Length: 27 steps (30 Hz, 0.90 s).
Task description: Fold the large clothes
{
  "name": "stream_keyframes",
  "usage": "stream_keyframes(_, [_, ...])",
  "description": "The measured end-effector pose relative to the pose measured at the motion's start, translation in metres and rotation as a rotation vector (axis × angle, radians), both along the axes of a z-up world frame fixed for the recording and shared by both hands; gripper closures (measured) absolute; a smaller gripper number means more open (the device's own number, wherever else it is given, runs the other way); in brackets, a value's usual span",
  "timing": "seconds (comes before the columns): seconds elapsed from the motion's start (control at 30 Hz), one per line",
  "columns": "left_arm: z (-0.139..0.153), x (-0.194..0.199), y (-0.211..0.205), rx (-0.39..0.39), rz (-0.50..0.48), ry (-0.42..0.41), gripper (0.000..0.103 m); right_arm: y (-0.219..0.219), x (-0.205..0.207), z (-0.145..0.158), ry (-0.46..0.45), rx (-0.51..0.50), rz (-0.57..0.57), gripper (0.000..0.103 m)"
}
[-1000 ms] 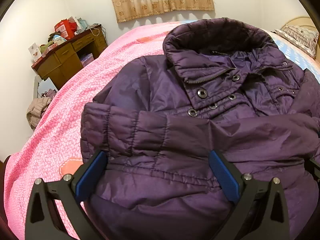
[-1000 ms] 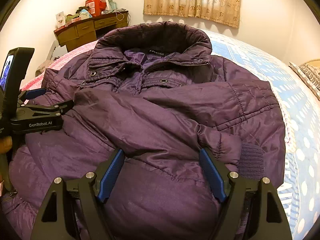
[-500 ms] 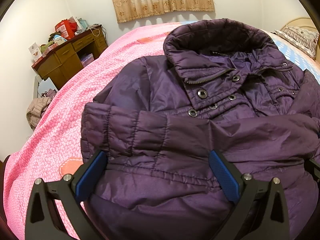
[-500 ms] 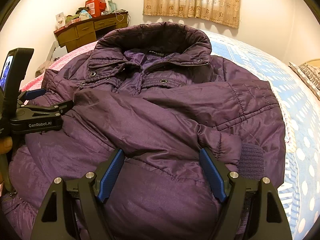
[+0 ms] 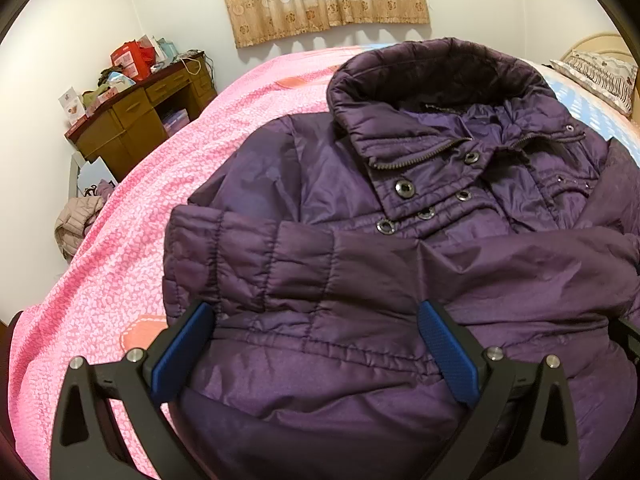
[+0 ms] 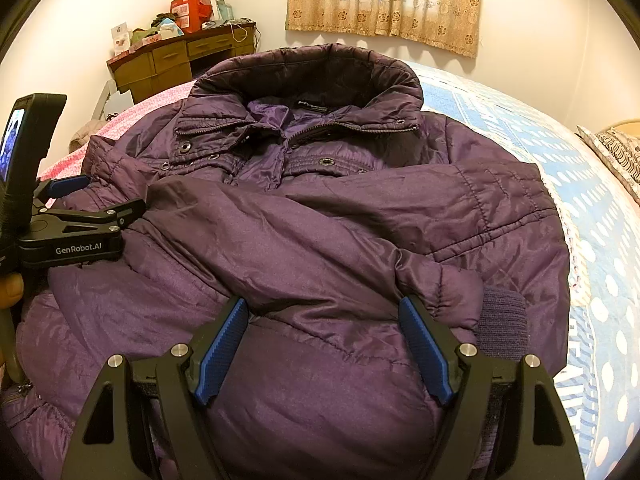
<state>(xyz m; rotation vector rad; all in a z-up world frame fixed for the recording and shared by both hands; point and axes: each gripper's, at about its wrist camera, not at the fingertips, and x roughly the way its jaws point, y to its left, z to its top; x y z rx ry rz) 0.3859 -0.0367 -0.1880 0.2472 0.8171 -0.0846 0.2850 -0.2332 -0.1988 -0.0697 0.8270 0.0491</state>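
The bed, under a pink spread on one side and a blue dotted one on the other, carries the purple padded jacket, which lies front up across its middle with the collar toward the curtained window and both sleeves crossed over the chest. The jacket looks bulky but light, soft and puffy, with a slick shell that may slide and spring open again, so a firm pinch on a seamed edge, the hem or the stitched waist band, seems safer than a grab at loose filling. There is free bedspread on either side of the jacket and beyond its collar for turning it. The left tool and the right tool both hover over the jacket's lower half, jaws wide apart, gripping nothing.
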Motion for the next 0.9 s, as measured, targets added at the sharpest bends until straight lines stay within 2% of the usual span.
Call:
stream_keyframes(0.3, [-0.0004,-0.0003,-0.0012,0.006,0.002,-0.004,0.0,0.0023,0.0,0.0004,-0.002,-0.029,-0.003,0.025])
stream_keyframes(0.43, [0.0024,-0.004,-0.0022,0.026,-0.02,-0.01,0.0,-0.0014,0.0007,0.0019,0.015,-0.012,0.018,0.024])
stream_keyframes(0.57, [0.0022,-0.0052,-0.0005,0.013,-0.02,-0.017,0.0,0.0038,-0.0021,0.0012,-0.002,-0.043,0.011,0.024])
stream_keyframes(0.9, [0.0021,-0.0066,0.0043,-0.015,-0.042,-0.003,0.0,0.0043,-0.0044,0.0004,0.001,-0.043,0.011,0.024])
